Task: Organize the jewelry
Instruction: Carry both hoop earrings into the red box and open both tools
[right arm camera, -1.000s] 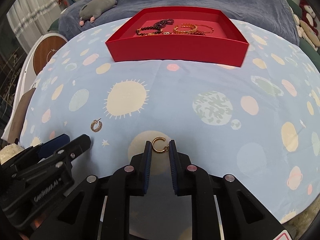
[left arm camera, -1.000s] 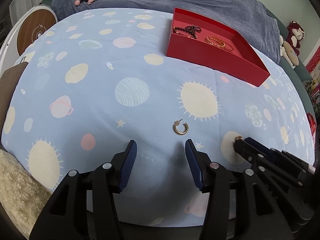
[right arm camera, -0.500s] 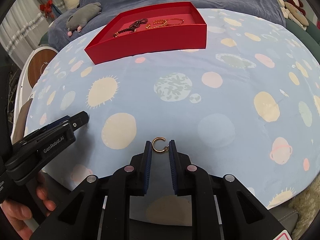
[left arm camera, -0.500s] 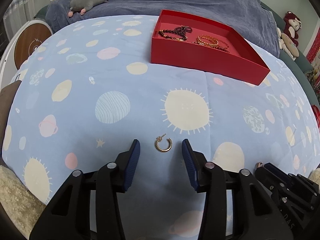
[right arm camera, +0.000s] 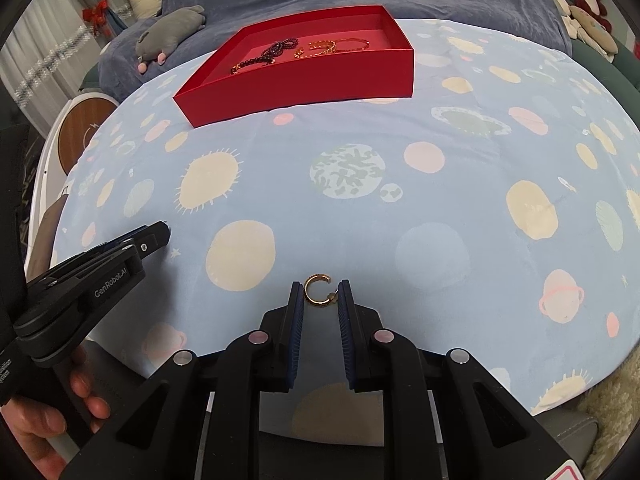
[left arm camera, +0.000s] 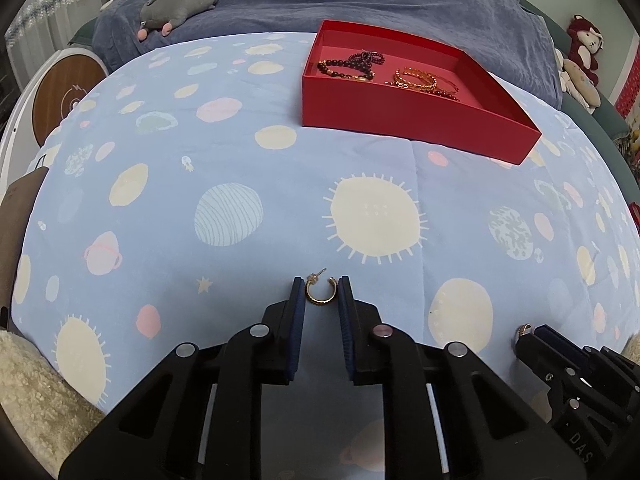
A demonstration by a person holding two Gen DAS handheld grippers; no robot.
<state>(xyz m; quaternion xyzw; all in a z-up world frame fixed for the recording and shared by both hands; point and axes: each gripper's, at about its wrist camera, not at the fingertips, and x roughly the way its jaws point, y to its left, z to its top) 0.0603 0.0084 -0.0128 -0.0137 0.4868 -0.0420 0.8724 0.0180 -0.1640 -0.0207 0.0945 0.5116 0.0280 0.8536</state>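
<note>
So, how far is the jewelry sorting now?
Done: a dark beaded string and gold bangles already lie in the red cardboard tray. In hand: the right gripper holds one gold hoop earring; the left gripper is closing on its twin. Left: carry both earrings to the tray.

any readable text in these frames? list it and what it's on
"GenRobot.AI": white print on the side of the left gripper, seen from the right wrist.
"DAS": partial letters on the right gripper body, seen from the left wrist; the rest is cut off.
White lettering on the black strip at the right-wrist view's far left edge: cut off, unreadable.
Red label at that view's bottom edge: unreadable.
</note>
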